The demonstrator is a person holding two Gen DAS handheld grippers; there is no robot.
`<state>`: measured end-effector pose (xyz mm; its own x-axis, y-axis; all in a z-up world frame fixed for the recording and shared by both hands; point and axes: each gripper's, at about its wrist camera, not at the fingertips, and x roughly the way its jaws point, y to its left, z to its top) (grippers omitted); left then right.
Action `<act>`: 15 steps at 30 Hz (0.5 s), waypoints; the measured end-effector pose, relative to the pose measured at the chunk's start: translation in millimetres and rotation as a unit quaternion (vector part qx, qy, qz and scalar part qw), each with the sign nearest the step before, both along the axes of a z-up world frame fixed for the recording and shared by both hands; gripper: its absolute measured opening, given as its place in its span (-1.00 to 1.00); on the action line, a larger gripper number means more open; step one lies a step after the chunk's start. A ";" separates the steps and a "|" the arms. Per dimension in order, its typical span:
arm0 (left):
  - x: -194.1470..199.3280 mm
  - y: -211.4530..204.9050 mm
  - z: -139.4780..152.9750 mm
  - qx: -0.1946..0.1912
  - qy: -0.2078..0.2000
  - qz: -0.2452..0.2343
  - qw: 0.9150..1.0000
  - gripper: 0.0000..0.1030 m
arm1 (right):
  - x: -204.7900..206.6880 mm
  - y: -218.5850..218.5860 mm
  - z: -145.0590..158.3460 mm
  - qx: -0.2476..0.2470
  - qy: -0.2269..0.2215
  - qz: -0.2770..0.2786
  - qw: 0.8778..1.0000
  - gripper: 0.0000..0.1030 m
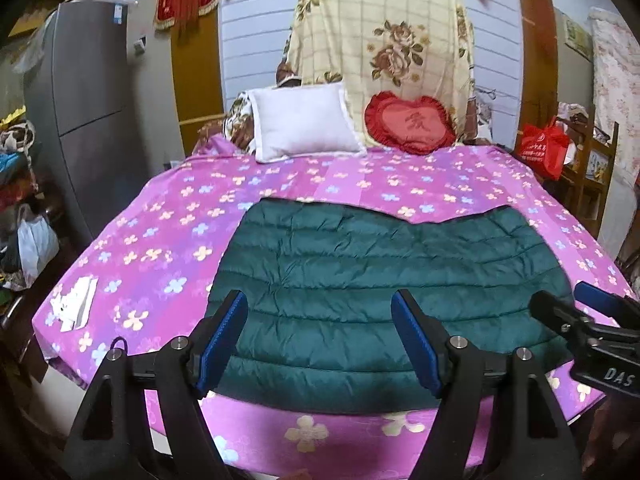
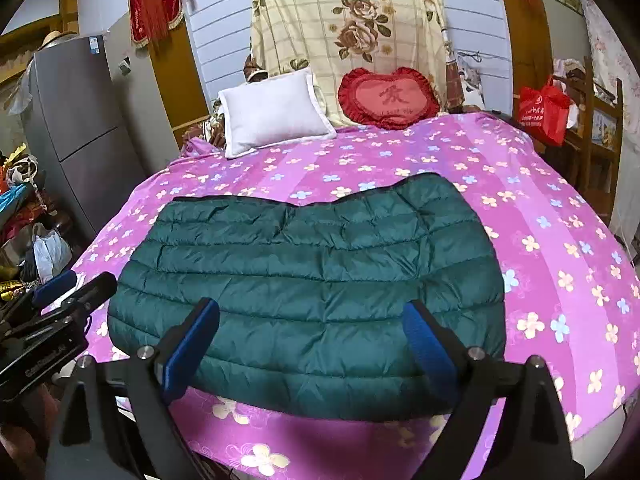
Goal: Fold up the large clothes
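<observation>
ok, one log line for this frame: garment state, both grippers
garment: green puffer jacket folded flat on purple floral bedsheet | left hand-held gripper: open, empty | right hand-held gripper: open, empty

Quilted jacket (image 2: 312,280) — slightly shiny cloth — on a matt floral cotton-like bedsheet (image 2: 532,208).

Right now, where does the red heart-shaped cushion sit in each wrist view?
Left wrist: red heart cushion upper centre-right, at the head of the bed, right of the white pillow.
Right wrist: red heart cushion upper centre, again right of the white pillow.
Shared landmark: the green quilted jacket lying flat nearer the cameras.
</observation>
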<state>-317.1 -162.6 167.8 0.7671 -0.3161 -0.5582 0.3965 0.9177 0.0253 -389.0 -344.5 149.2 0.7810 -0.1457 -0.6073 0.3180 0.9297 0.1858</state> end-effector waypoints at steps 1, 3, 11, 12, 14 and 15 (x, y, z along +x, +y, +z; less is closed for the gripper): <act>-2.3 -0.5 2.1 -0.001 -0.003 -0.001 1.000 0.22 | -1.1 0.2 1.0 0.000 -0.001 -0.001 1.000 0.86; -6.4 -1.4 5.5 -0.002 -0.009 0.000 1.000 0.22 | -4.2 -0.2 2.4 0.000 -0.004 -0.003 1.000 0.89; -19.3 -3.5 10.3 -0.005 -0.025 0.000 1.000 0.22 | -11.8 1.6 7.4 -0.006 -0.008 -0.003 1.000 0.92; -20.7 -4.1 10.9 -0.004 -0.028 0.001 1.000 0.22 | -12.4 1.8 8.5 -0.007 -0.009 -0.003 1.000 0.92; -23.2 -4.7 12.0 -0.004 -0.034 0.001 0.999 0.22 | -13.6 2.6 10.3 -0.008 -0.011 -0.002 1.000 0.92; -23.4 -5.1 12.4 -0.004 -0.034 0.001 0.999 0.22 | -14.0 3.0 11.1 -0.008 -0.012 -0.001 1.000 0.92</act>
